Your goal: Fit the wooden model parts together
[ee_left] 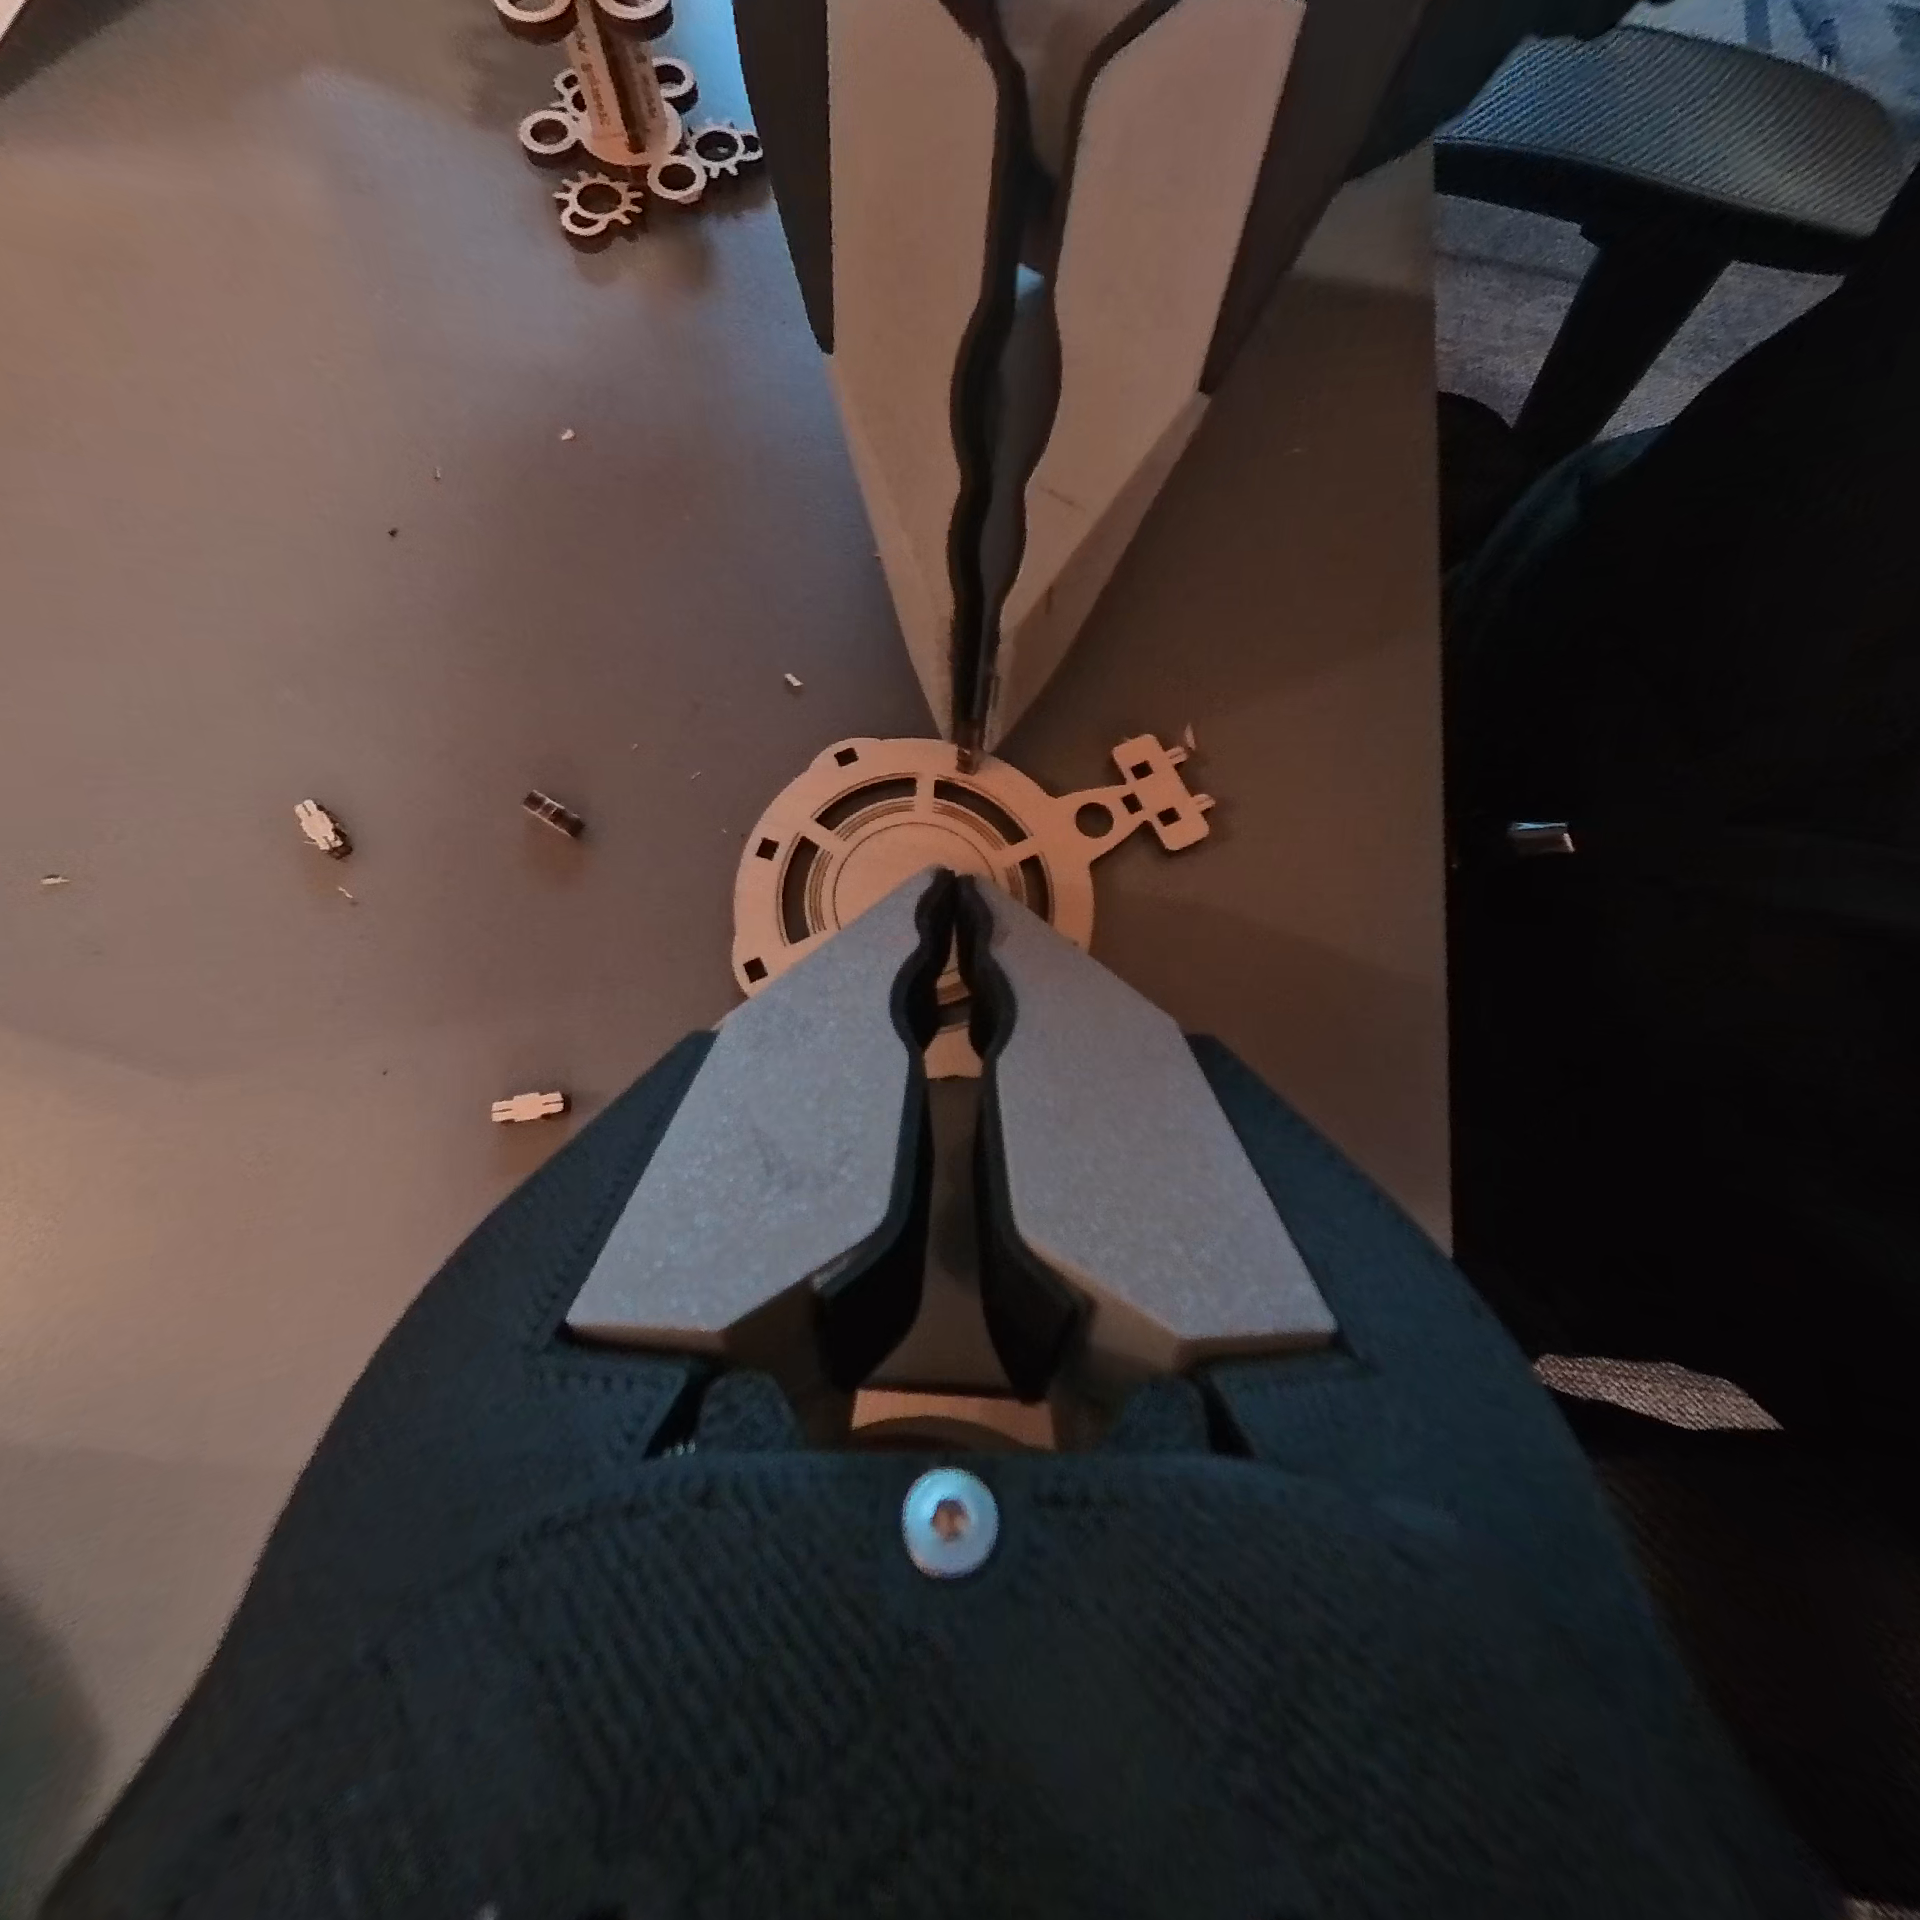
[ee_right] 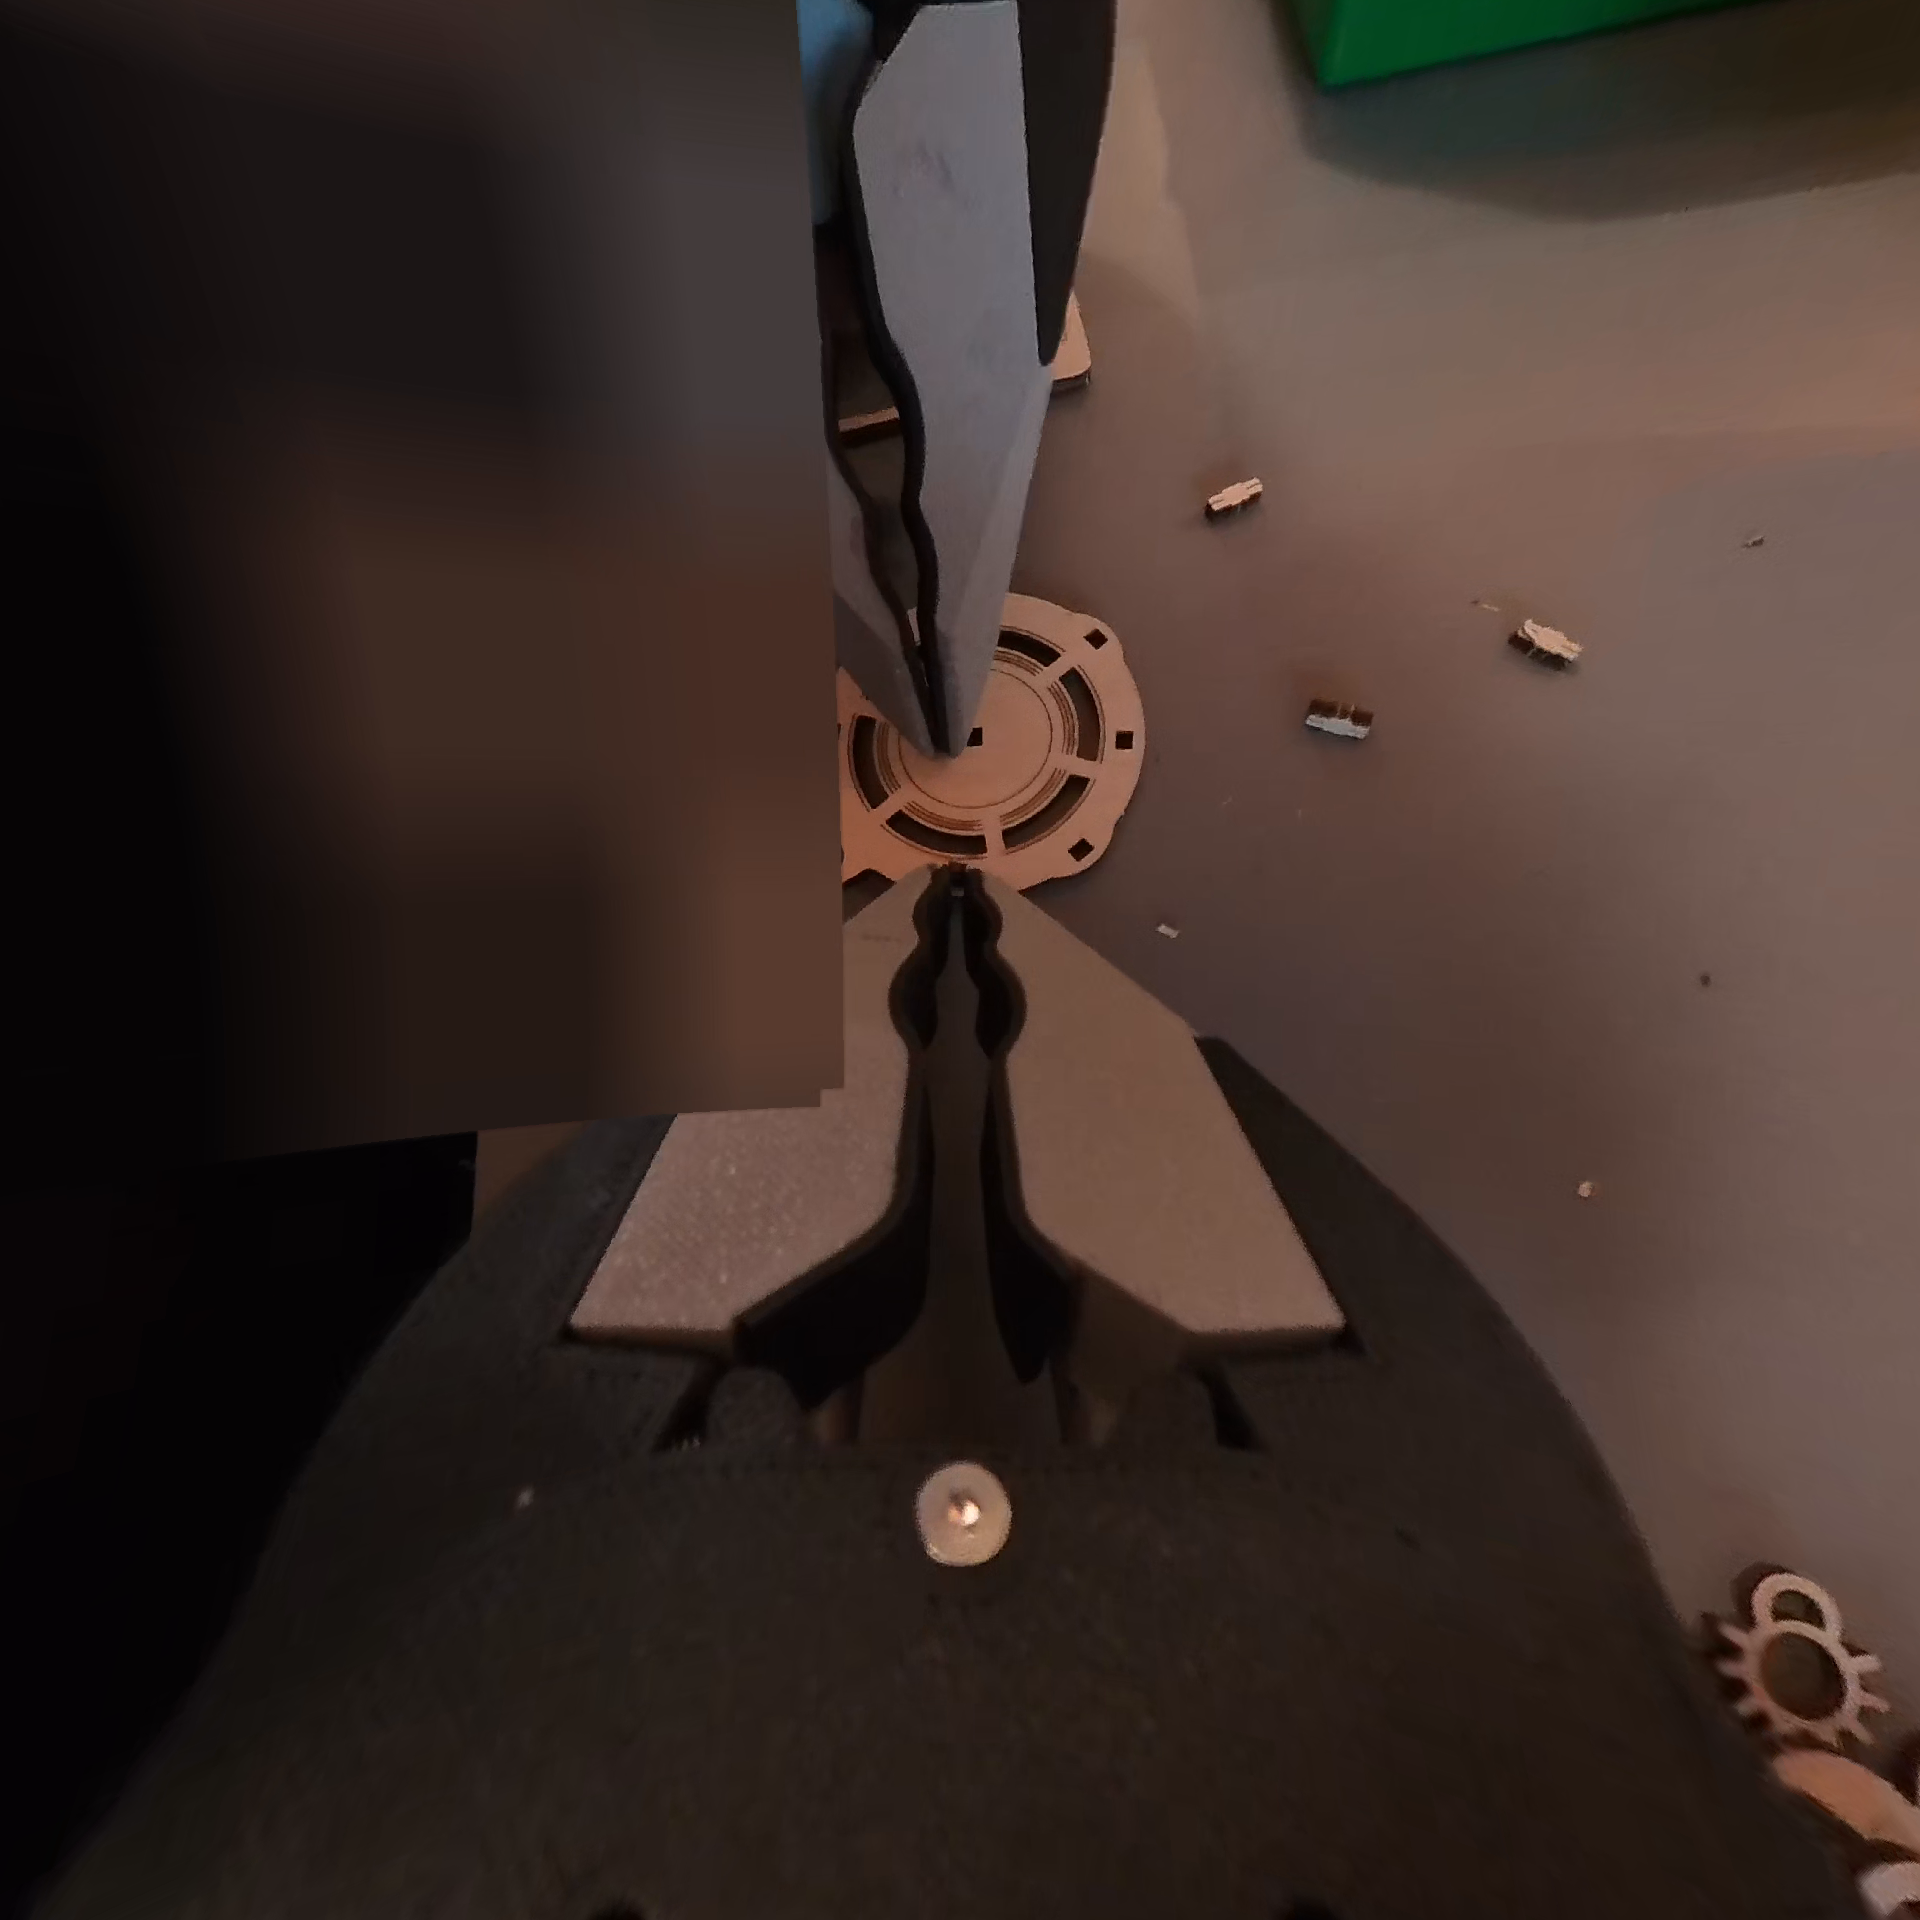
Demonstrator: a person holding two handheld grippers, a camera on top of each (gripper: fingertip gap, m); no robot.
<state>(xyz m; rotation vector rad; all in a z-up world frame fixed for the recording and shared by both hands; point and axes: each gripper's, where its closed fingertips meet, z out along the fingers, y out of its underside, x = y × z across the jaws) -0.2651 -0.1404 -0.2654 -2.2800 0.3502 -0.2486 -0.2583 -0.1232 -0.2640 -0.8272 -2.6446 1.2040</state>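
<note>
A round wooden disc with ring cut-outs and square holes lies flat on the grey table. A side arm with a cross-shaped end sticks out of the disc. My left gripper is shut, and its tips rest on the disc's middle, as the right wrist view shows. My right gripper is shut on a small dark wooden peg and holds it upright at the disc's rim. The right gripper comes in from the top of the left wrist view.
Three loose small pegs lie left of the disc. A pile of wooden gear pieces sits farther off. The table edge runs close beside the disc, with a chair beyond. A green box stands at the back. The grippers are tip to tip, or close to it.
</note>
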